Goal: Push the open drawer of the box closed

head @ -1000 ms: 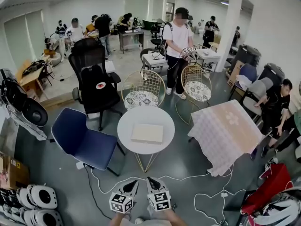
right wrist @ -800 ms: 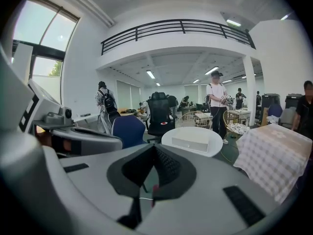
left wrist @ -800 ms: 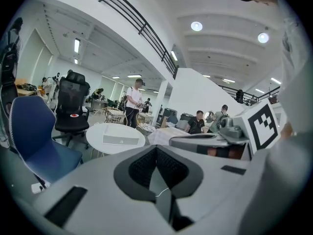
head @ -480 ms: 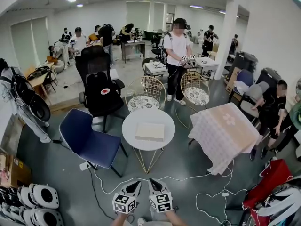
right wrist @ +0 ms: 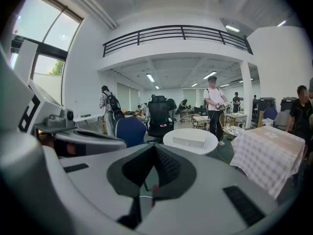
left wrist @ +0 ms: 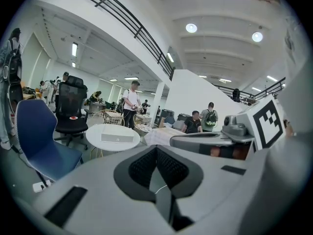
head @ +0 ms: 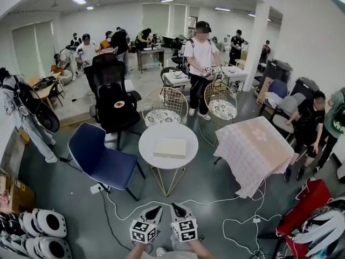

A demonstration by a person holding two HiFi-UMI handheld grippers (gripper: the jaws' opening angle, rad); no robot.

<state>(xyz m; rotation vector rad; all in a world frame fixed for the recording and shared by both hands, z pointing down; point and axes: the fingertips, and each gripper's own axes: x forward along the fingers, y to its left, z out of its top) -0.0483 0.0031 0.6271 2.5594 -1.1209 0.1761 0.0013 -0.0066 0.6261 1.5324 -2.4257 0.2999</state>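
Left gripper (head: 154, 210), right gripper (head: 174, 206): closed, empty.

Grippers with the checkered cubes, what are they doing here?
A person holds a gripper in each hand. The left gripper and right gripper are side by side, both shut and empty, aimed at a white box on a round table. They are far from it and touch nothing. Pushing its drawer closed has not begun.
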